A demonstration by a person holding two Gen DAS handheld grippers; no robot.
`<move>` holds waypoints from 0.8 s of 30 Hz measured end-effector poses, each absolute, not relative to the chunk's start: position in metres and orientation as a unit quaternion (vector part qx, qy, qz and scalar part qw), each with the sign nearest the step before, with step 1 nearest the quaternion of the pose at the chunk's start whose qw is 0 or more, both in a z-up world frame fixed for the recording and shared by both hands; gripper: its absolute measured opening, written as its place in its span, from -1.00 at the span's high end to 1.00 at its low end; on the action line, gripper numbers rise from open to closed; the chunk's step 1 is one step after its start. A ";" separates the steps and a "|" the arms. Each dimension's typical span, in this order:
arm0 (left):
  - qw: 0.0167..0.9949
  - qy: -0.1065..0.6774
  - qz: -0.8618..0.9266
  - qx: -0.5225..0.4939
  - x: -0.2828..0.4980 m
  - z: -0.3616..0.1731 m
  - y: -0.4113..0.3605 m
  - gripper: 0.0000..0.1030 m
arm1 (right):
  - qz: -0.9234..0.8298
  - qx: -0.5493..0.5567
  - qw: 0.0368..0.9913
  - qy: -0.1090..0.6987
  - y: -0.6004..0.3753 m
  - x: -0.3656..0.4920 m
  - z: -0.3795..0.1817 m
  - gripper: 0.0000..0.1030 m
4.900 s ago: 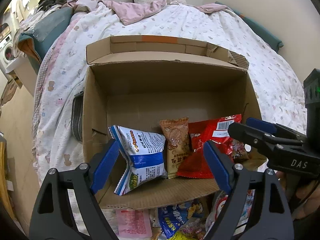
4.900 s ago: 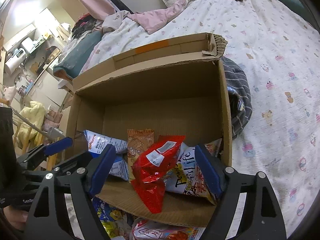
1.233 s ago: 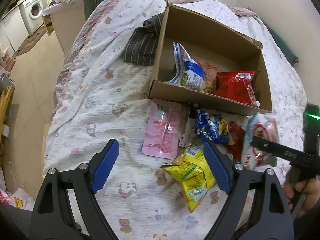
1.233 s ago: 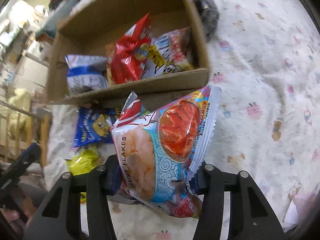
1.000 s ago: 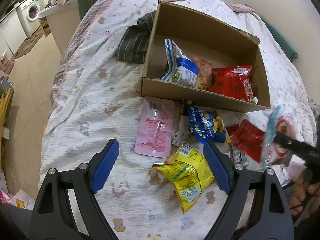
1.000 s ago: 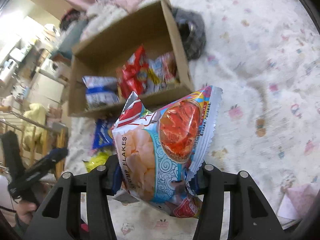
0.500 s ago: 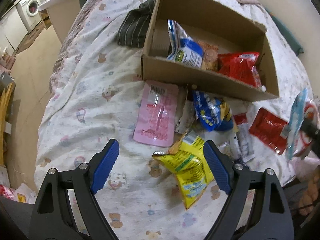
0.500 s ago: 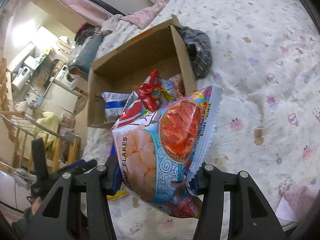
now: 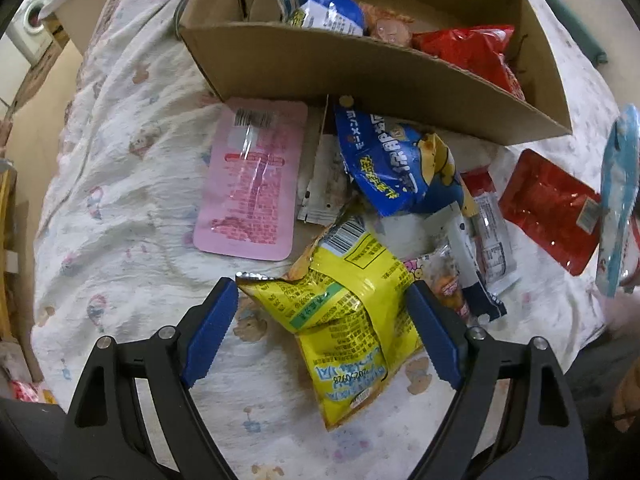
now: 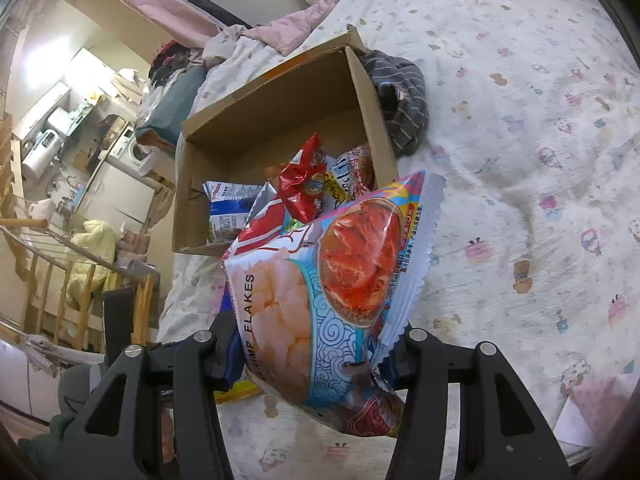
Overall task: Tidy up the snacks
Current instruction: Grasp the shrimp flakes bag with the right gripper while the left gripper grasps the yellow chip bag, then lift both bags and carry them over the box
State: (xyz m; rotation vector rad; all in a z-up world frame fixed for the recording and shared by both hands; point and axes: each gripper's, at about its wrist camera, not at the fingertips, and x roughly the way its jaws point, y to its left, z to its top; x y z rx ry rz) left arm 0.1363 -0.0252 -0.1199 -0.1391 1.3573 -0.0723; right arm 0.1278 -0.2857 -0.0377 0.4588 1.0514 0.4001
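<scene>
bedsheet (image 9: 132,208) lies bare left of pink packet (image 9: 252,176).

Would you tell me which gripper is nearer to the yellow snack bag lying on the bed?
Left. The left gripper hangs open right over the yellow snack bag, fingers either side. The right gripper is off to the side, clamping the shrimp flakes bag.

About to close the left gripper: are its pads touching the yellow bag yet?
Cannot tell. In the left wrist view the left gripper straddles the yellow bag, whose edges meet both pads, with no clear gap or press.
</scene>
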 end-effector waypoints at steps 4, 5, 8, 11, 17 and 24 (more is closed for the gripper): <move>0.768 0.635 -0.046 -0.063 0.137 -0.124 -0.027 -0.08 | 0.184 0.215 0.821 0.496 -0.286 0.128 -0.041 -0.04; 0.768 0.636 -0.052 -0.057 0.135 -0.124 -0.029 0.03 | 0.184 0.215 0.821 0.496 -0.287 0.128 -0.041 -0.04; 0.771 0.631 -0.067 -0.046 0.128 -0.118 -0.036 0.25 | 0.185 0.214 0.820 0.497 -0.285 0.128 -0.041 -0.04; 0.781 0.618 -0.075 -0.046 0.122 -0.108 -0.035 0.27 | 0.187 0.213 0.820 0.498 -0.284 0.129 -0.042 -0.04; 0.798 0.594 -0.073 -0.066 0.112 -0.084 -0.013 0.27 | 0.193 0.212 0.819 0.497 -0.281 0.129 -0.041 -0.04; 0.801 0.591 -0.063 -0.071 0.099 -0.075 0.000 0.27 | 0.202 0.214 0.820 0.491 -0.279 0.127 -0.036 -0.04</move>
